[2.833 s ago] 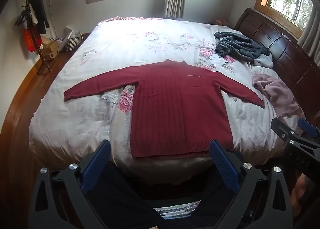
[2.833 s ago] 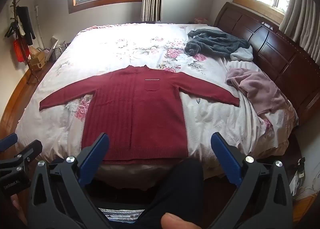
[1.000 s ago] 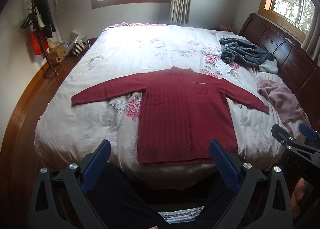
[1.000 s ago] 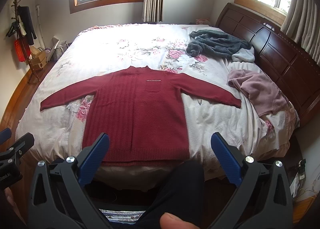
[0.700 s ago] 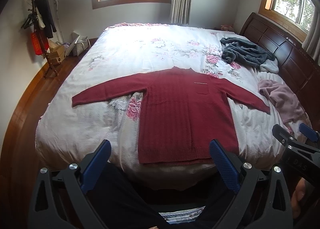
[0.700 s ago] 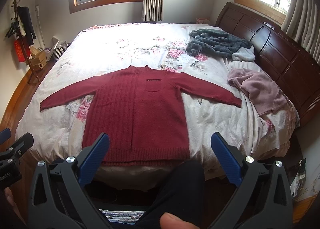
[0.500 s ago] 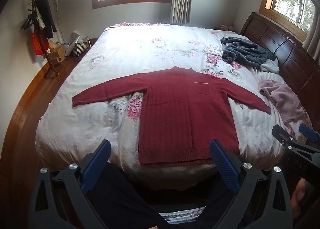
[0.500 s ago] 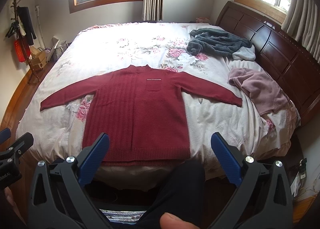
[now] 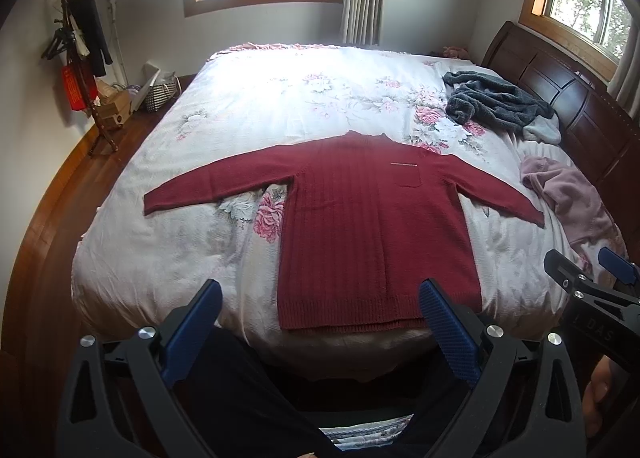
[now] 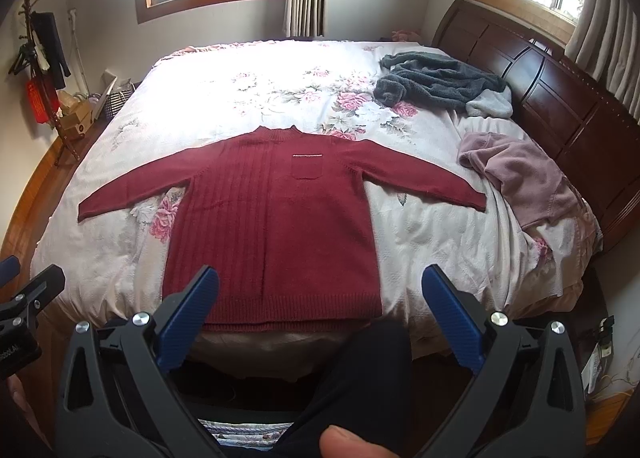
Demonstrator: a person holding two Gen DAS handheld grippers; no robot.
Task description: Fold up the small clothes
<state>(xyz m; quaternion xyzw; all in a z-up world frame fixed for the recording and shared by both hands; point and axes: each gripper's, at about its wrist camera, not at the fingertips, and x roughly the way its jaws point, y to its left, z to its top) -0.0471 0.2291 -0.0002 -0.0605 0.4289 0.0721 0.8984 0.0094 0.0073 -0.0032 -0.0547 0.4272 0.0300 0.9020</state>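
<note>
Home bedroom — floral bed [image 10: 440, 242], wooden headboard [image 10: 560, 97], coat rack [image 9: 76, 57].

Left black two-finger gripper with blue ribbed pads [image 9: 320, 310]: jaws spread wide, nothing between them, held level, pointing forward. Right black two-finger gripper with blue ribbed pads [image 10: 320, 298]: same, spread wide, holding nothing. Dark-trousered legs [image 10: 360, 378] below both.
</note>
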